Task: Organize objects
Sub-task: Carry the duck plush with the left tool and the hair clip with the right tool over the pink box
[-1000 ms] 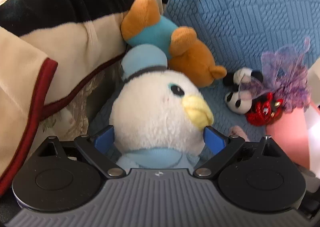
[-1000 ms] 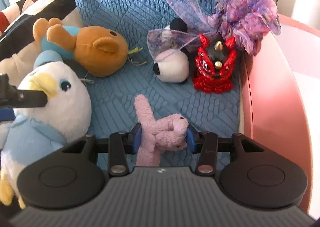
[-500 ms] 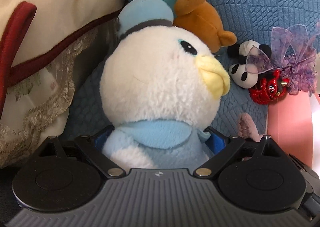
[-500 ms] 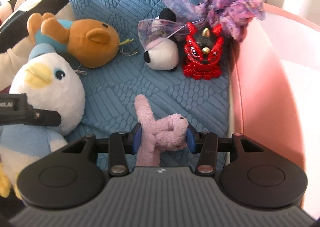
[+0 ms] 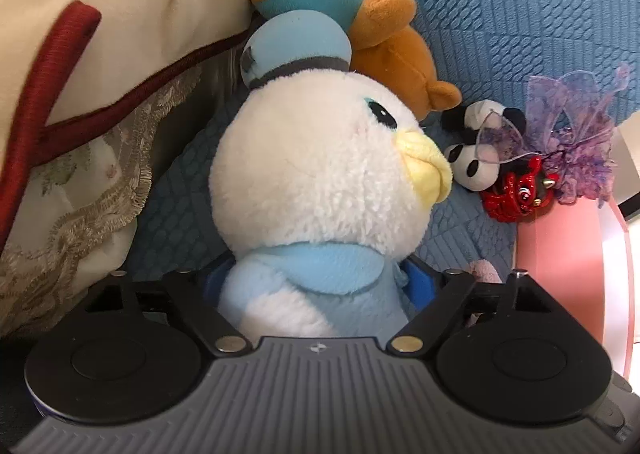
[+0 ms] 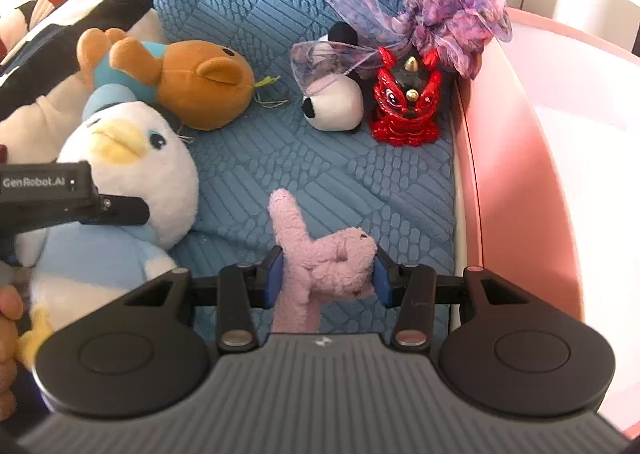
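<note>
A white duck plush with a blue cap and light-blue body lies on the blue quilted cover. My left gripper straddles its body. The jaws are closing, and the blue pads stand right at the body's sides without visibly squeezing it. In the right wrist view the duck lies at the left, with the left gripper's finger across its neck. My right gripper is shut on a small pink plush rabbit, held just above the cover.
A brown bear plush lies behind the duck. A panda plush, a red lion figurine and a purple ribbon bow sit at the back right. A pink rim bounds the right side. A cream blanket lies to the left.
The left gripper has sunk from beside the duck's head to around its body, and its jaws have drawn in. The right gripper has pulled back a little with the pink rabbit.
</note>
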`<state>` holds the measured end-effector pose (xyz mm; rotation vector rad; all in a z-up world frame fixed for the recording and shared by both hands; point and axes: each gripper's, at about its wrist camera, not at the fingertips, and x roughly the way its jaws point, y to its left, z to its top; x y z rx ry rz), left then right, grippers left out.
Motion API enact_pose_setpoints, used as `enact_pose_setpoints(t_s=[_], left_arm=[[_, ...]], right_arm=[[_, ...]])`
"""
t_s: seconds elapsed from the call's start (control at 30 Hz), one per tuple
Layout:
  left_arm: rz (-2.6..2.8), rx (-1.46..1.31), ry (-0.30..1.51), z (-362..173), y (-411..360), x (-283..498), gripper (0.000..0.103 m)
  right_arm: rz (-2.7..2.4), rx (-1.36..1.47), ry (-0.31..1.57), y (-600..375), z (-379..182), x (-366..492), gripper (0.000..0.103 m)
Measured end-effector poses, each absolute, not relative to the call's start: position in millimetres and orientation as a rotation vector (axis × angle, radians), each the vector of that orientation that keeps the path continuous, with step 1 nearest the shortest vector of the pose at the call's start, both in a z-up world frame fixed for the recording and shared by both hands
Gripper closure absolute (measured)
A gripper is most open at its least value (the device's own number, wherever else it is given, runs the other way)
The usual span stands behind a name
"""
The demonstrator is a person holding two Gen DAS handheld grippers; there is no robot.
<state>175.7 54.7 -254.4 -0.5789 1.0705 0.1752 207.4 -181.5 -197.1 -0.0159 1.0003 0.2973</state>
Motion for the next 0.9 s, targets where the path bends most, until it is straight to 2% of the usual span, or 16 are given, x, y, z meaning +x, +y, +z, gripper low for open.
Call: enact_pose_setpoints(t_s=[0.27, 0.53, 0.9], left_arm=[[0.165, -0.549, 1.047, -246, 44, 169, 0.022], [0.152, -0.609, 1.04, -246, 42, 161, 0.022], [0.105, -0.607, 1.016, -223, 18, 149, 0.022]], right_arm=[[0.29, 0.073, 1.046, -199, -192, 204, 0.055], [0.326, 0.034, 1.073, -198, -193, 191, 0.055], [0.355, 0.106, 1.064, -212, -157, 198, 0.055]])
